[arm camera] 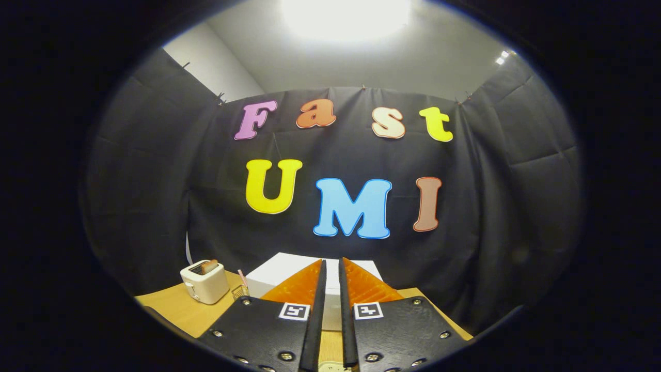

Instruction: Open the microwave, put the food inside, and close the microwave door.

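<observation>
The gripper [331,263] is raised above a light wooden table [175,310], pointing toward the booth's black cloth wall. Its two fingers [302,287] are orange wedges mounted on black plates, each plate carrying a small square black-and-white marker. The fingers stand nearly together, with only a narrow slit between their black inner edges. Nothing is held in that slit; through it show a strip of white and a bit of the tabletop.

Just beyond the fingertips, and partly hidden behind them, sits the microwave [279,274], seen as a white box from above and in front. Its top face is plain and pale. The fingers cover most of its front, so whether the door is open or closed cannot be told.

To the left of the microwave, on the same table, stands a small cream toaster [205,282] with a brownish slice of food [209,266] sticking out of its top slot. Between the toaster and the microwave is a small wire holder [238,292] with a thin pink striped stick rising from it; what it is exactly is too small to tell.

Behind the cloth wall rises a pale room wall, and a bright ceiling light [345,18] glares overhead.
</observation>
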The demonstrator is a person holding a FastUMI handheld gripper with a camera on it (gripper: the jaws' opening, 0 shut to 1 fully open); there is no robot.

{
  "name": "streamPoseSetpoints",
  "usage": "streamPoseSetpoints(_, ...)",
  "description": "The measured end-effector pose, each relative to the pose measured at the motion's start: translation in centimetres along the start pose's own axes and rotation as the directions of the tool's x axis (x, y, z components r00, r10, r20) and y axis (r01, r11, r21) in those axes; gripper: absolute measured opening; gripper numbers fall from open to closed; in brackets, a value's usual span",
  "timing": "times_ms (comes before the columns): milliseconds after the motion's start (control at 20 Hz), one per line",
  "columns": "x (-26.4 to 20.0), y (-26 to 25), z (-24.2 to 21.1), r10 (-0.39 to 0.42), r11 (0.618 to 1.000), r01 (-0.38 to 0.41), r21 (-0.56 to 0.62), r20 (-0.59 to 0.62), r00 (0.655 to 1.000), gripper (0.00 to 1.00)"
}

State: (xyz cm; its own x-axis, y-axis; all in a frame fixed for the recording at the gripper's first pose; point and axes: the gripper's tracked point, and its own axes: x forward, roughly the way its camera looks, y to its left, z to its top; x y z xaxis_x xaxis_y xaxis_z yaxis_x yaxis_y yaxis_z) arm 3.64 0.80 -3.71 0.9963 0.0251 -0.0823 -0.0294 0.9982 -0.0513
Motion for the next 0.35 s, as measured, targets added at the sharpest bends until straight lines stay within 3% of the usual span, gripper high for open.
streamPoseSetpoints(100, 0.0, -0.1, -0.4, -0.014, 0.999, 0.014, 0.028, -0.015, 1.0, 0.2)
streamPoseSetpoints(300, 0.5, -0.7, -1.7, -0.047, 0.999, 0.048, 0.018, -0.062, 0.997, 0.92)
streamPoseSetpoints(350, 0.5, -0.6, -2.1, -0.04, 0.999, 0.042, 0.024, -0.077, 0.996, 0.98)
